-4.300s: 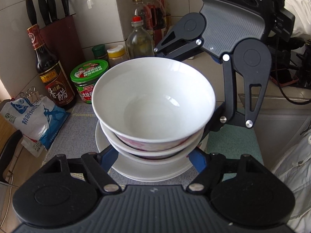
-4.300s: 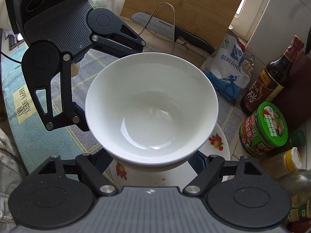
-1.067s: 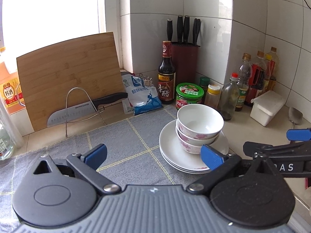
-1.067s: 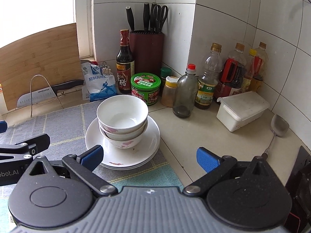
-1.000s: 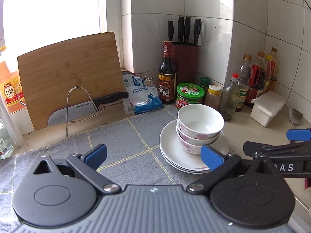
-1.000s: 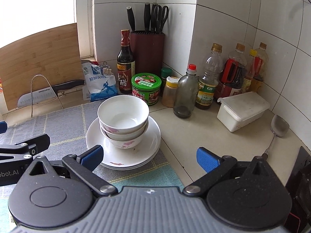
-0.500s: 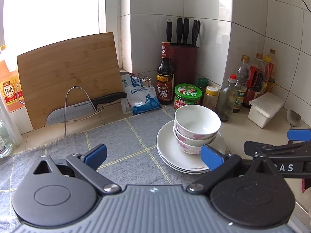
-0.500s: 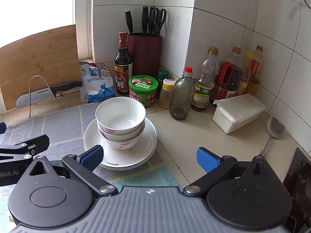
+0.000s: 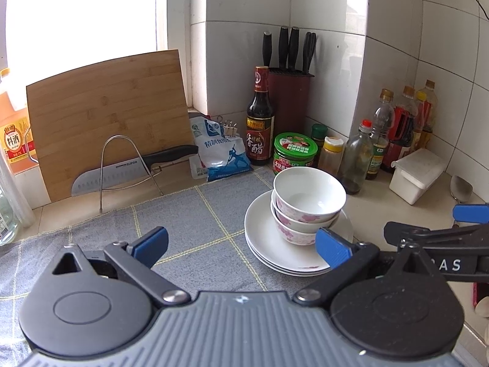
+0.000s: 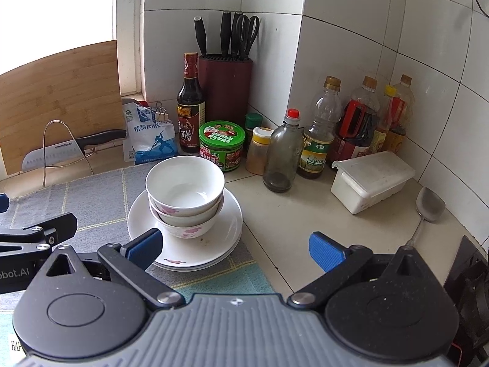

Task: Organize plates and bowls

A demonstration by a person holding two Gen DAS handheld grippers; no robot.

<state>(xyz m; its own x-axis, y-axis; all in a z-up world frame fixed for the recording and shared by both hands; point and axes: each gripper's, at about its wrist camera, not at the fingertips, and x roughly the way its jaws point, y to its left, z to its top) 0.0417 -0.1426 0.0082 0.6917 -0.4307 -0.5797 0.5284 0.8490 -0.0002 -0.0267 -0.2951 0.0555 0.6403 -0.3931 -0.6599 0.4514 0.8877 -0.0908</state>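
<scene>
1. The counter [image 10: 293,214] carries a grey mat [image 9: 183,214] at its left part.
2. The stacked plates [image 10: 214,244] rest at the mat's right edge, just before the green-lidded jar [image 10: 222,145].
3. Two nested bowls [image 10: 185,195] sit upright on the plates, toward their far side.
4. Left gripper [image 9: 241,243]: fingers released, empty; the stack lies ahead and right.
5. Right gripper [image 10: 233,249]: fingers released, empty; the stack lies ahead and left, seemingly nearer this gripper.
6. Judgement: stacking appears complete.
</scene>
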